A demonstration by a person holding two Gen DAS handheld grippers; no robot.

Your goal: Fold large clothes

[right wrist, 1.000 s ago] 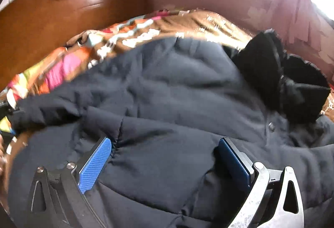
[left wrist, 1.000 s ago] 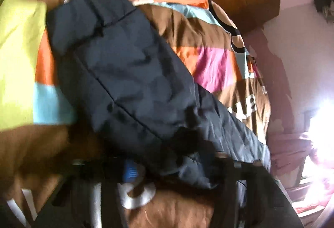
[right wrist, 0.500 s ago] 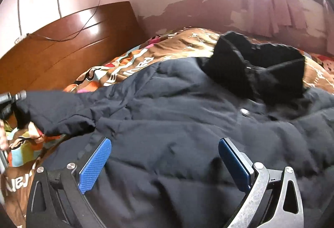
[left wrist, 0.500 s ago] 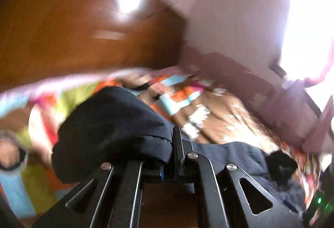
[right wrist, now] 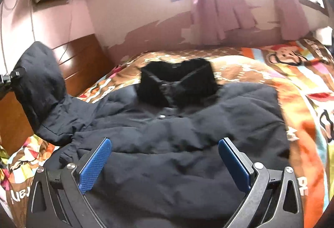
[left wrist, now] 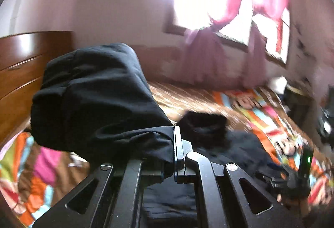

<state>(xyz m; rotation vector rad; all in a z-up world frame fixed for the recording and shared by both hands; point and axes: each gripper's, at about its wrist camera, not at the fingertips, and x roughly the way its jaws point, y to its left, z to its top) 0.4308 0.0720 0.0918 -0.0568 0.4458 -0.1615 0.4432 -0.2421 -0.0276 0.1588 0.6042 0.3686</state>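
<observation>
A large dark navy padded jacket [right wrist: 179, 127] with a black fur collar [right wrist: 177, 79] lies front-up on the bed. My left gripper [left wrist: 174, 144] is shut on the jacket's sleeve [left wrist: 98, 98], which bulges up over the fingers, lifted off the bed. In the right wrist view that raised sleeve [right wrist: 39, 86] stands at the left, with the left gripper [right wrist: 8, 79] at the frame edge. My right gripper [right wrist: 165, 157] hovers open above the jacket's lower body, blue pads [right wrist: 94, 163] wide apart with nothing between them.
A colourful cartoon-print blanket [right wrist: 292, 73] covers the bed. A wooden headboard [right wrist: 83, 61] stands at the left, a pink wall with peeling paint behind. A bright window with pink curtains [right wrist: 221, 6] is at the back. Dark objects sit at the right bedside [left wrist: 298, 102].
My left gripper shut on the sleeve, then rolled and rose, lifting the sleeve off the blanket. My right gripper drew back and up, so more of the jacket shows.
</observation>
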